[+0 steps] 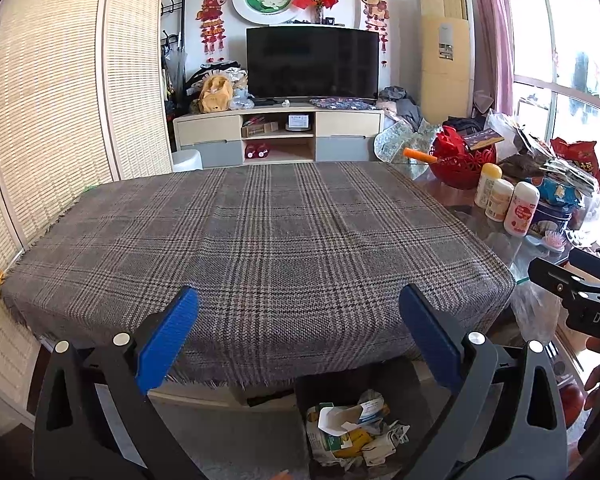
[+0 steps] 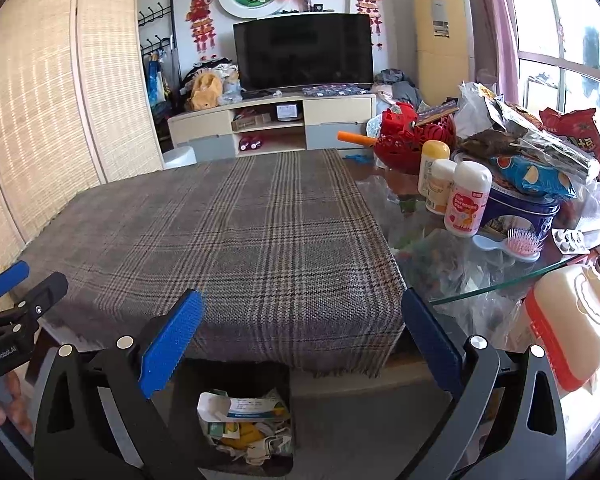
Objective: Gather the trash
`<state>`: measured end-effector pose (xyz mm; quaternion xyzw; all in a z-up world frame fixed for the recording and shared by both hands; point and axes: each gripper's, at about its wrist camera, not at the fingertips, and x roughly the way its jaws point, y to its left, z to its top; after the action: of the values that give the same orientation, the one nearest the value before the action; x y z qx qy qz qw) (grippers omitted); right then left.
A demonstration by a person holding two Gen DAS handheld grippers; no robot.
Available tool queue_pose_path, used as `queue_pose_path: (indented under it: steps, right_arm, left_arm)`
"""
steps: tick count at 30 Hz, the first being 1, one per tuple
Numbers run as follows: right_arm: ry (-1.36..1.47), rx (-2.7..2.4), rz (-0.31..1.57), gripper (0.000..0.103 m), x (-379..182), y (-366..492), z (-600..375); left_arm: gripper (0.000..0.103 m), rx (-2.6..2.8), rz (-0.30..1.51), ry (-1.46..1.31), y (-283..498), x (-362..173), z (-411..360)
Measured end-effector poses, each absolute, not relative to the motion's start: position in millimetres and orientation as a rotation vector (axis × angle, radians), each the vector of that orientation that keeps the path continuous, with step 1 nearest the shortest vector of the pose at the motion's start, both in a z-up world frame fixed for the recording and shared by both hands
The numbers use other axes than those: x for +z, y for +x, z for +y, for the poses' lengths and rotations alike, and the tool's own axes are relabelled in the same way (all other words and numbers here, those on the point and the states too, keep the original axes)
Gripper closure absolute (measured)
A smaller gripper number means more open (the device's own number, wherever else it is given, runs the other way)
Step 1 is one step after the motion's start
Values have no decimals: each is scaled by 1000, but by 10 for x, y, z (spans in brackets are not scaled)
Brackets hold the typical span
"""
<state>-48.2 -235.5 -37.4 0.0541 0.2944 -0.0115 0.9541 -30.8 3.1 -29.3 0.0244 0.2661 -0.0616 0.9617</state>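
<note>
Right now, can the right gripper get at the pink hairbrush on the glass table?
Probably yes. The right gripper is open and empty, and the pink hairbrush lies exposed near the glass edge, ahead to its right. The white bottles stand just behind it.

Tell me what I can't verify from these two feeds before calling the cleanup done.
- Bin depth: both wrist views show only the top layer of crumpled paper and cartons; the left tool arms cut its sides.
- Floor under the plaid cloth: hidden by its overhang.
- Clutter behind the bottles: overlapped by bags.
- Right tool body: only partly visible at the frame edge in the left view.
</note>
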Motion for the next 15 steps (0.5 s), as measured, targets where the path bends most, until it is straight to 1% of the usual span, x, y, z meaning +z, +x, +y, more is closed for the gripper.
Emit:
queue_pose_path:
  steps: [15]
  right_arm:
    - [108,-22,607,3,-386,-456,-2357]
  left_arm:
    - [8,-115,548,50,-301,-305,9]
